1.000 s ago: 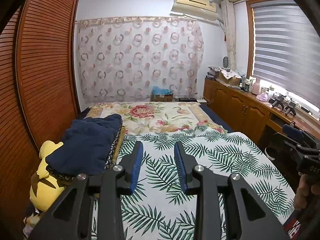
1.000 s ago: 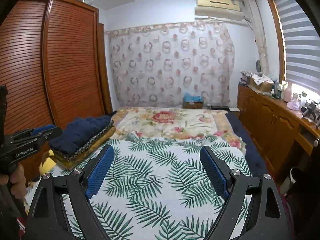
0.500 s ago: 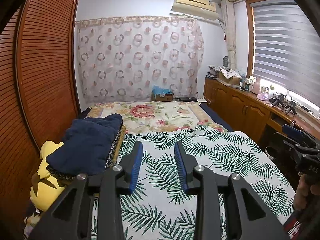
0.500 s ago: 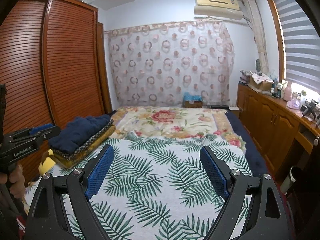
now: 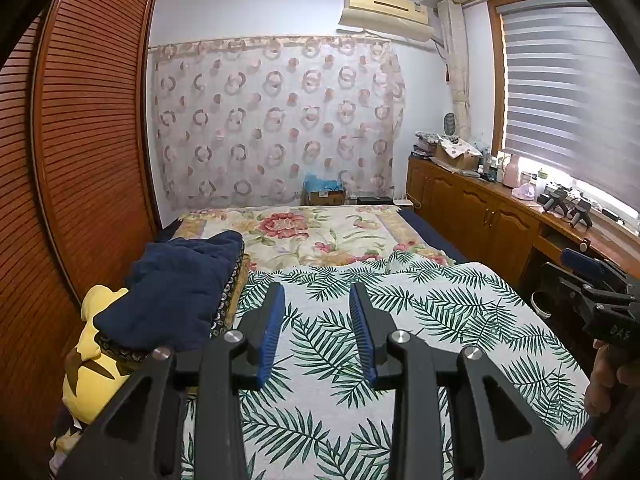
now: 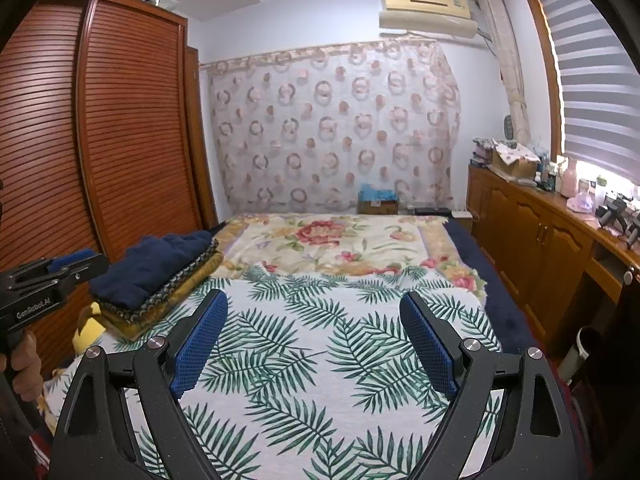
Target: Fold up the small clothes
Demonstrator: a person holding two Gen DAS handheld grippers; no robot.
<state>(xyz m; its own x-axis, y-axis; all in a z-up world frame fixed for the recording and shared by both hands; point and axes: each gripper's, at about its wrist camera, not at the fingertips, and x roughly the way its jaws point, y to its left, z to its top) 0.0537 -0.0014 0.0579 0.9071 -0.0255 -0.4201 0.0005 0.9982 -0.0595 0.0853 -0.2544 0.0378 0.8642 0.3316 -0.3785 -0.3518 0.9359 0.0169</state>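
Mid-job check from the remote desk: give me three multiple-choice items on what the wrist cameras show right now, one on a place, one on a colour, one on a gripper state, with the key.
1. Where does the folded stack lie?
A. on the bed's left edge, by the wardrobe
B. on the sideboard under the window
C. on the floor at the curtain

2. What colour is the top piece of that stack?
A. red
B. dark blue
C. white

3. How do the two grippers stand?
A. both shut on cloth
B. left shut, right open
C. both open and empty, right wider

Key: A, it sits on the leaf-print cover beside the wardrobe; B, its surface is navy; C, the left gripper and right gripper show bare cover between their fingers.
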